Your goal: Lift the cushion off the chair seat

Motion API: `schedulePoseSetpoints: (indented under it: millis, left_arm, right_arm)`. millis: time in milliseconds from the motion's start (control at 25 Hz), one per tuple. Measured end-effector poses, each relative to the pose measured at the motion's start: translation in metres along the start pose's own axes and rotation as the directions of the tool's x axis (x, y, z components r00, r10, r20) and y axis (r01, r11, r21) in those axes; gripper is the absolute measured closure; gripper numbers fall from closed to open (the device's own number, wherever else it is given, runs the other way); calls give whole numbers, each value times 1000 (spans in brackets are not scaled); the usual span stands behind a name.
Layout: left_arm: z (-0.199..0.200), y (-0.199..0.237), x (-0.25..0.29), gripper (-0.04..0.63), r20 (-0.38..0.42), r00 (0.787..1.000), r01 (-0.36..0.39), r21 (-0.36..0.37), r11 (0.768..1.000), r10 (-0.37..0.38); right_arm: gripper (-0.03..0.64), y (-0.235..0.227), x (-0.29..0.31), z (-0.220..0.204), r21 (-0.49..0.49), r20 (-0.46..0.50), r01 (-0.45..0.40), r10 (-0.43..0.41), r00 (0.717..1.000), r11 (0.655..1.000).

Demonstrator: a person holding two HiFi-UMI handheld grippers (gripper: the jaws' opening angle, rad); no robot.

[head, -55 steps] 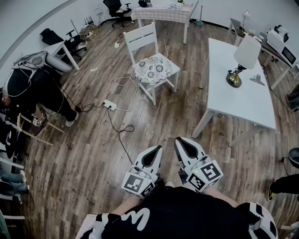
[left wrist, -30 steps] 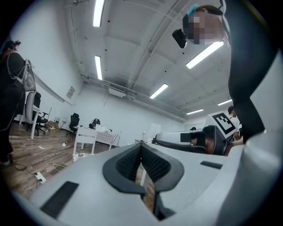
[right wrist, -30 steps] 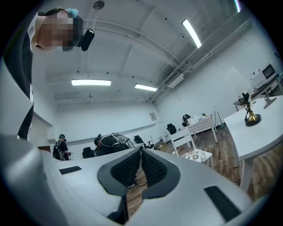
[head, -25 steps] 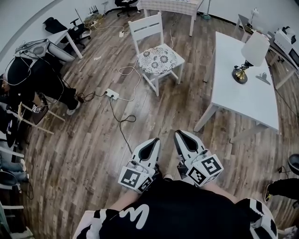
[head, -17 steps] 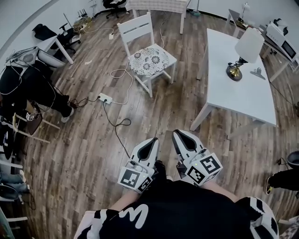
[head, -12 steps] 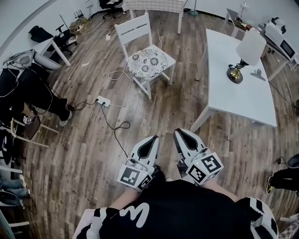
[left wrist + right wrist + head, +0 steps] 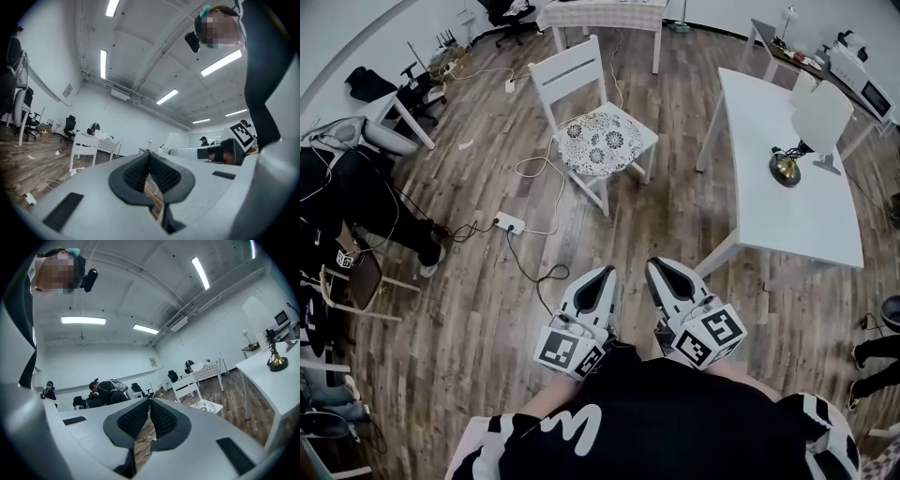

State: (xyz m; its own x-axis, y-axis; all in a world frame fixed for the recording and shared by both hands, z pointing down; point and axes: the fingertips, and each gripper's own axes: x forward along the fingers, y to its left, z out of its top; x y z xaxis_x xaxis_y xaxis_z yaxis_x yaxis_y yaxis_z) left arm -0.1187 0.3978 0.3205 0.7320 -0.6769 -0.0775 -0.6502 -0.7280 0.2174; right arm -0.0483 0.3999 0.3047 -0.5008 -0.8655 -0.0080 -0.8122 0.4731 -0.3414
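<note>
A white wooden chair (image 7: 573, 75) stands on the wood floor well ahead of me. A round cushion (image 7: 602, 142) with a dark floral pattern lies on its seat. My left gripper (image 7: 604, 275) and right gripper (image 7: 659, 266) are held side by side close to my body, far short of the chair. Both are shut with nothing between their pads. In the right gripper view the right gripper (image 7: 149, 402) points level, with the chair (image 7: 186, 384) and the cushion (image 7: 209, 405) small to its right. The left gripper (image 7: 150, 157) also points level, and the chair (image 7: 83, 151) shows far off at the left.
A white table (image 7: 787, 202) with a lamp (image 7: 811, 127) stands to the right. A power strip (image 7: 511, 222) and cables lie on the floor between me and the chair. A person (image 7: 342, 192) bends over at the left near office chairs. A checked-cloth table (image 7: 600, 13) stands behind the chair.
I have moved across the floor, and the chair and cables sit a little lower and nearer in the head view. Both grippers have stayed shut, side by side.
</note>
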Motion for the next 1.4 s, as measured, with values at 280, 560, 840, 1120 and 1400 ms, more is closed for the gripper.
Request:
schedulePoseSetpoints:
  millis: [280, 560, 840, 1120, 1400]
  left_arm:
    - [14, 58, 4, 591, 3, 1000, -11, 5, 1000, 11]
    - [16, 101, 0, 591, 2, 1000, -17, 2, 1000, 17]
    - [11, 122, 2, 591, 7, 999, -33, -48, 998, 33]
    - [5, 133, 25, 591, -14, 1000, -16, -57, 998, 15]
    - [5, 168, 56, 591, -20, 998, -64, -36, 997, 64]
  right_arm:
    - [589, 6, 59, -2, -2, 4, -5, 5, 1000, 1000]
    - [589, 18, 102, -13, -3, 6, -13, 13, 1000, 1000]
    - [589, 12, 113, -20, -2, -20, 9, -9, 1000, 1000]
    - [589, -12, 127, -19, 21, -22, 32, -31, 999, 999]
    - [589, -34, 171, -21, 28, -47, -25, 26, 999, 999]
